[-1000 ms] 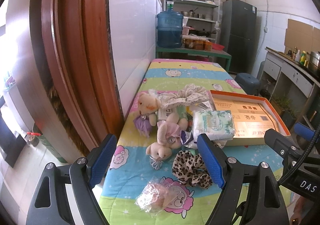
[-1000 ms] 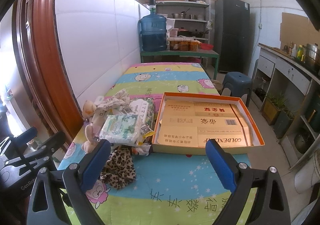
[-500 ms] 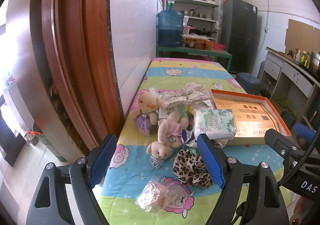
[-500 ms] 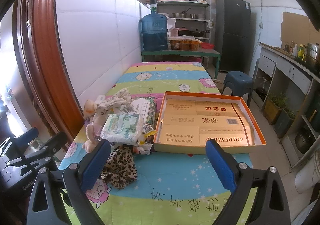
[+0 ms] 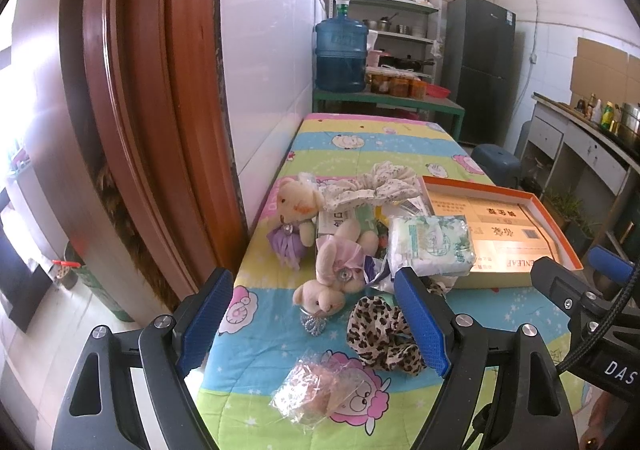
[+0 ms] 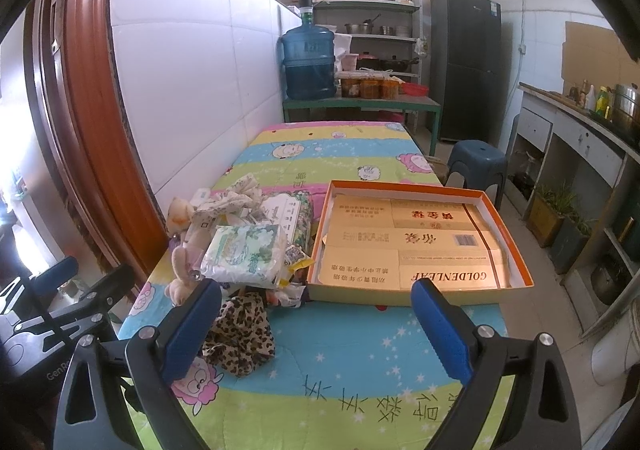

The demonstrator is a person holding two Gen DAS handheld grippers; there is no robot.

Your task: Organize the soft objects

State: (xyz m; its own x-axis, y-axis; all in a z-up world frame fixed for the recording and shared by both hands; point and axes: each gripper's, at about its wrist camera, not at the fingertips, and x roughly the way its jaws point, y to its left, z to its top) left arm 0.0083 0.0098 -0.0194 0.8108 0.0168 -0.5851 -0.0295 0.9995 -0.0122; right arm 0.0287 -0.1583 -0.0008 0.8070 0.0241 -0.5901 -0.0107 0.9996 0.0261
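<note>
A heap of soft things lies on the cartoon-print table cover: a plush bear in a purple dress [image 5: 292, 210], a pink-eared plush rabbit [image 5: 334, 270], a floral scrunchie [image 5: 372, 186], a tissue pack [image 5: 430, 246] [image 6: 246, 250], a leopard scrunchie [image 5: 382, 332] [image 6: 240, 330] and a clear bag [image 5: 320, 390]. An empty orange-rimmed box [image 6: 416, 238] [image 5: 500, 226] lies right of the heap. My left gripper [image 5: 316, 322] is open and empty, above the near end of the heap. My right gripper [image 6: 316, 330] is open and empty, in front of the box.
A tiled wall and a brown door frame [image 5: 132, 110] run along the table's left side. A blue water jug [image 6: 308, 62] stands on a green table behind. A blue stool [image 6: 476, 166] and a counter [image 6: 580, 138] stand to the right.
Both grippers have crept slightly forward toward the table. Nothing on the table has moved.
</note>
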